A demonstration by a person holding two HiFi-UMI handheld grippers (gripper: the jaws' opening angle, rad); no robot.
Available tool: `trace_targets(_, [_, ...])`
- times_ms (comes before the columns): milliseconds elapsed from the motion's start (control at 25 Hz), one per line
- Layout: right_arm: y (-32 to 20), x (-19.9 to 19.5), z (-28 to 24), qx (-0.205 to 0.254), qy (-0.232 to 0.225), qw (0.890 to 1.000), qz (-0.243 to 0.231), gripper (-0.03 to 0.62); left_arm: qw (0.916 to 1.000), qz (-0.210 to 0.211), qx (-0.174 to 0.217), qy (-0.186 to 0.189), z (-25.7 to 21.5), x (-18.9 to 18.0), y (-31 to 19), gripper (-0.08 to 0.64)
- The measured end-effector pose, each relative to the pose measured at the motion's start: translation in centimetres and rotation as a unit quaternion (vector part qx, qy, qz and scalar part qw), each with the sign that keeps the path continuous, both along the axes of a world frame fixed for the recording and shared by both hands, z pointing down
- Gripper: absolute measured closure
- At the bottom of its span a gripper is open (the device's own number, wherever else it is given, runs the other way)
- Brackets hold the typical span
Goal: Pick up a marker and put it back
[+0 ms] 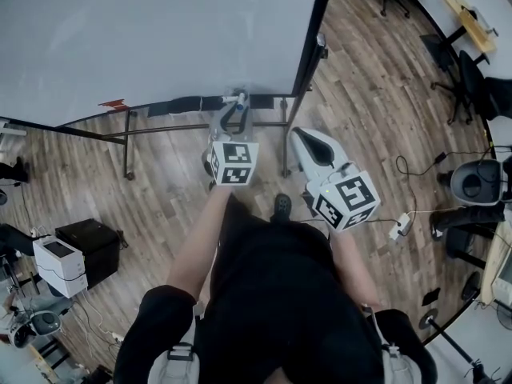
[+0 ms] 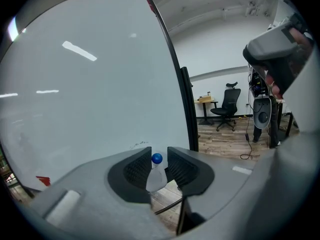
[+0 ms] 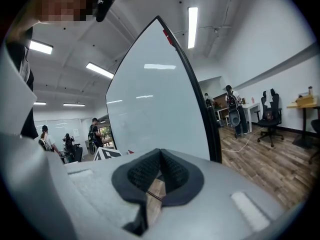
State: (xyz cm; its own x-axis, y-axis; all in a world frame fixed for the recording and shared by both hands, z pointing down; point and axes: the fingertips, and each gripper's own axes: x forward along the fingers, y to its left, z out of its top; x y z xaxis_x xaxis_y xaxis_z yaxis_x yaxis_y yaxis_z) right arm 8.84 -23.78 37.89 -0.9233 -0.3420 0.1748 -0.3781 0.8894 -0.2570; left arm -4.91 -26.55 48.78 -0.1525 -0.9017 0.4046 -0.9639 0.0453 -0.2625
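A white marker with a blue end [image 2: 156,173] stands upright between the pads of my left gripper [image 2: 158,166], which is shut on it. In the head view the left gripper [image 1: 237,106] is held up close to the whiteboard [image 1: 160,38], just at its dark tray [image 1: 180,105]; the marker's blue end [image 1: 240,98] barely shows there. To the right and lower, my right gripper [image 1: 302,136] is shut, and the right gripper view shows its pads [image 3: 172,173] pressed together around nothing. The whiteboard [image 3: 155,104] fills the space ahead of it.
The whiteboard's metal stand [image 1: 128,146] crosses the wooden floor below the tray. A white printer [image 1: 58,264] and a black box [image 1: 92,246] sit at the left. Office chairs [image 1: 468,82] and floor cables [image 1: 416,174] are at the right. People [image 3: 93,131] stand far off.
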Motion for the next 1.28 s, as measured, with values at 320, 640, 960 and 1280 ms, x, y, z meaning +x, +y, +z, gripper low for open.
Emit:
trace_targets(320, [0.5, 0.7, -0.4, 0.004, -0.003, 1.000, -0.003, 0.591, 1.0000, -0.006, 0.005, 0.005, -0.7, 0.5, 0.9, 0.454])
trace_targets(640, [1.4, 0.6, -1.1, 0.011, -0.019, 0.999, -0.036, 0.591, 0.9992, -0.030, 0.024, 0.011, -2.9, 1.0, 3.6, 0.455])
trace_targets(960, [3.1, 0.2, -1.3, 0.013, -0.026, 0.996, -0.082, 0.591, 0.9947, -0.068, 0.070, 0.034, -6.4, 1.9, 7.2, 0.456])
trace_targets(1280, [4.0, -0.8, -0.7, 0.016, -0.020, 0.994, -0.108, 0.591, 0.9885, -0.077, 0.118, 0.054, -10.0, 3.2, 10.6, 0.481])
